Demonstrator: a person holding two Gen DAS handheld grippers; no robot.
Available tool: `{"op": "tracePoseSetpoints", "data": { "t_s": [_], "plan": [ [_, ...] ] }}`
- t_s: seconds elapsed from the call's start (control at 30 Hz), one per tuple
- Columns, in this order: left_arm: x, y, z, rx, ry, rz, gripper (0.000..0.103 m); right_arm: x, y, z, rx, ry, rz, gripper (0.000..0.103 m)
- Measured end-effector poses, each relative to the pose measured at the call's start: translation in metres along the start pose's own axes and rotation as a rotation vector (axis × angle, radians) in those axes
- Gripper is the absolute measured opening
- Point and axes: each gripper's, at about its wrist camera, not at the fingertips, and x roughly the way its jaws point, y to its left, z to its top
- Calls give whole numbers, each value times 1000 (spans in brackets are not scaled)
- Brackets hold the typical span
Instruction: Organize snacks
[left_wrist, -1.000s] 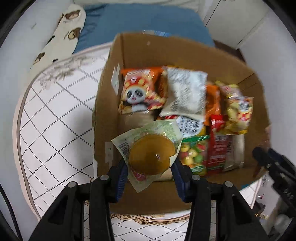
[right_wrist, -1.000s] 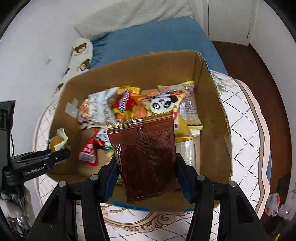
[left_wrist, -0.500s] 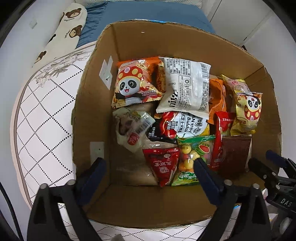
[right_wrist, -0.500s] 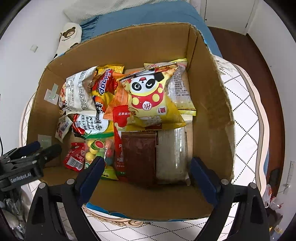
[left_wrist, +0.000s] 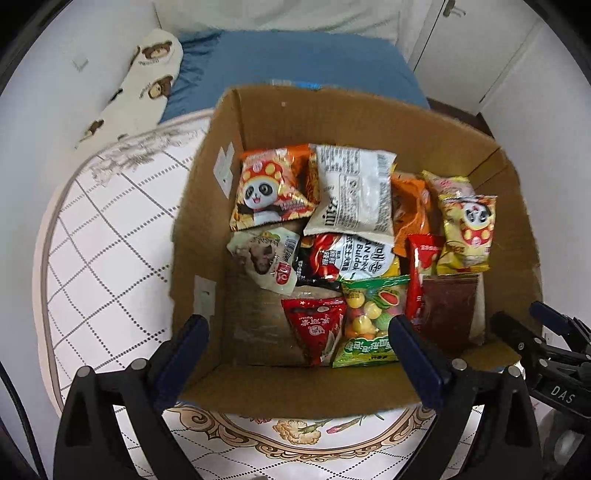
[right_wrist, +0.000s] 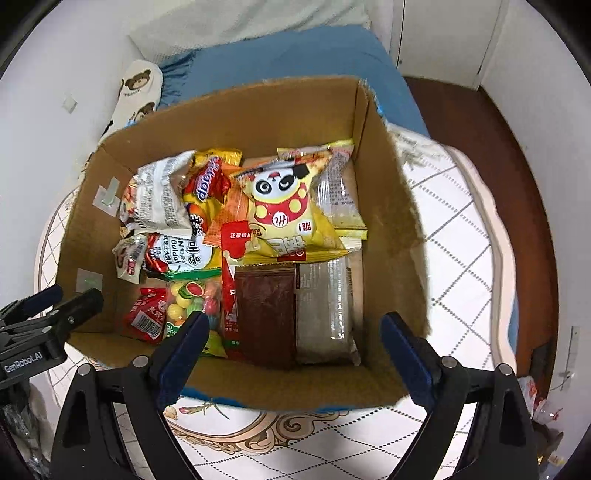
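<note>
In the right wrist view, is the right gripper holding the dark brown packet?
No. The right gripper is wide open and empty, while the dark brown packet lies flat inside the cardboard box.

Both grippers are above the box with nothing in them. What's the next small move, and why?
Probably lift both clear of the cardboard box toward the next snack. The left gripper and right gripper are open and empty; the brown packet lies inside.
</note>
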Motion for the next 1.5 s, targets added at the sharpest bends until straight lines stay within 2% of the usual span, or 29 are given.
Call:
{"op": "tracePoseSetpoints", "data": {
  "t_s": [0.3,0.77,1.1,1.2,1.5],
  "plan": [
    [-67,-2,-38,2,-163,-18,100,-71,3,-36,-12,-147,5,97],
    [-178,-18,-142,32,-367,17,100,-191,15,-142,-73,-369,-17,97],
    [-226,-20,-186,15,-455,47,100,-262,17,-198,-96,-488,-49,100],
    [-237,-20,-194,18,-486,68,100,-276,19,-204,-99,-514,-52,100],
    [-257,-24,-207,20,-510,59,100,-299,24,-218,-99,-546,-36,100]
  ]
}}
